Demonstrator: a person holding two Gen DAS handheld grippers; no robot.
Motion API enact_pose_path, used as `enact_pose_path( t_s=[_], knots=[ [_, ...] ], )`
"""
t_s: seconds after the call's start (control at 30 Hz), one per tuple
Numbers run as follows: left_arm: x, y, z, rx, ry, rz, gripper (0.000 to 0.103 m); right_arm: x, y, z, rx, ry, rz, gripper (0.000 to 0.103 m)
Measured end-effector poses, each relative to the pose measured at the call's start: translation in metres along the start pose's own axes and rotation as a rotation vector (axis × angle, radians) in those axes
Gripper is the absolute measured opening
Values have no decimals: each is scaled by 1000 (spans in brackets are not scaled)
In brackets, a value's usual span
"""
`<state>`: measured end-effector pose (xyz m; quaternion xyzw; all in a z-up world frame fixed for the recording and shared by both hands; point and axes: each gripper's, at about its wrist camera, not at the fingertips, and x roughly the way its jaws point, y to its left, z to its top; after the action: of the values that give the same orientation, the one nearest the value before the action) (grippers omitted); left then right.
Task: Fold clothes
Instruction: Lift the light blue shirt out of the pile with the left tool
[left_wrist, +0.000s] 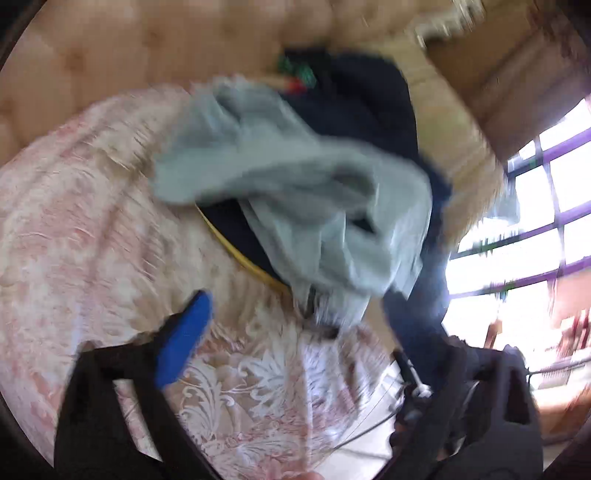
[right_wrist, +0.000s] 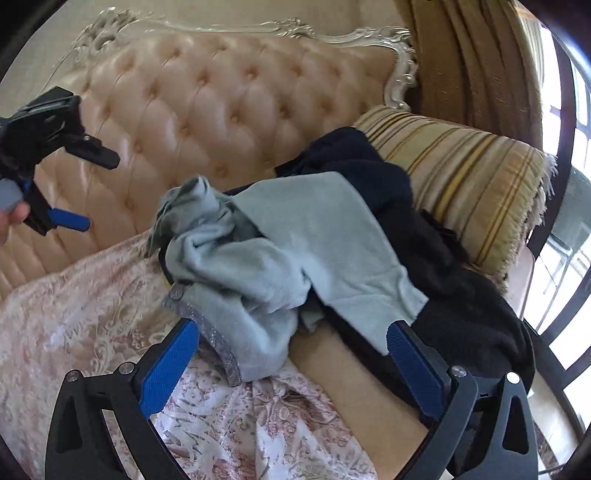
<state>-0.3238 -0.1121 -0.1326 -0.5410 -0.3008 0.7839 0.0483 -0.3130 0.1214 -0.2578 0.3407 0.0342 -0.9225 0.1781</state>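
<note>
Pale grey-blue garment (right_wrist: 280, 243): crumpled on the sofa seat, draped over a black garment (right_wrist: 443, 273); one hem edge lies on the pink floral cover (right_wrist: 92, 302).
Black garment: heaped against the striped bolster (right_wrist: 461, 177) at the seat's right end.
Your right gripper (right_wrist: 291, 354): jaws spread wide, low over the grey-blue hem; nothing pinched.
Your left gripper (right_wrist: 94, 192): raised before the tufted backrest (right_wrist: 221, 103), well apart from the clothes; jaws spread, empty.
Left wrist view: heavily blurred; only one blue finger (left_wrist: 184, 336) is clear.
</note>
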Motion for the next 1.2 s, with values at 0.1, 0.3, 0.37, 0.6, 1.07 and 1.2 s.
enact_pose_path(
  t_s=[0.1, 0.3, 0.37, 0.6, 1.07, 1.2],
  knots=[
    [46, -1, -16, 1, 67, 49, 77, -3, -6, -3, 54, 10, -1, 103],
    [92, -26, -16, 53, 159, 34, 12, -28, -14, -5, 35, -7, -38, 103],
    [77, -39, -12, 78, 143, 14, 11, -32, -18, -6, 39, -7, -45, 103],
    [-57, -99, 6, 206, -54, -134, 5, -49, -22, 6, 89, -54, 6, 103],
    [-110, -60, -4, 86, -208, -81, 81, -87, 3, 35, -11, -130, 65, 103],
    [-46, -4, -28, -61, -108, -153, 81, -62, -10, 15, 55, -53, 196, 103]
  ],
)
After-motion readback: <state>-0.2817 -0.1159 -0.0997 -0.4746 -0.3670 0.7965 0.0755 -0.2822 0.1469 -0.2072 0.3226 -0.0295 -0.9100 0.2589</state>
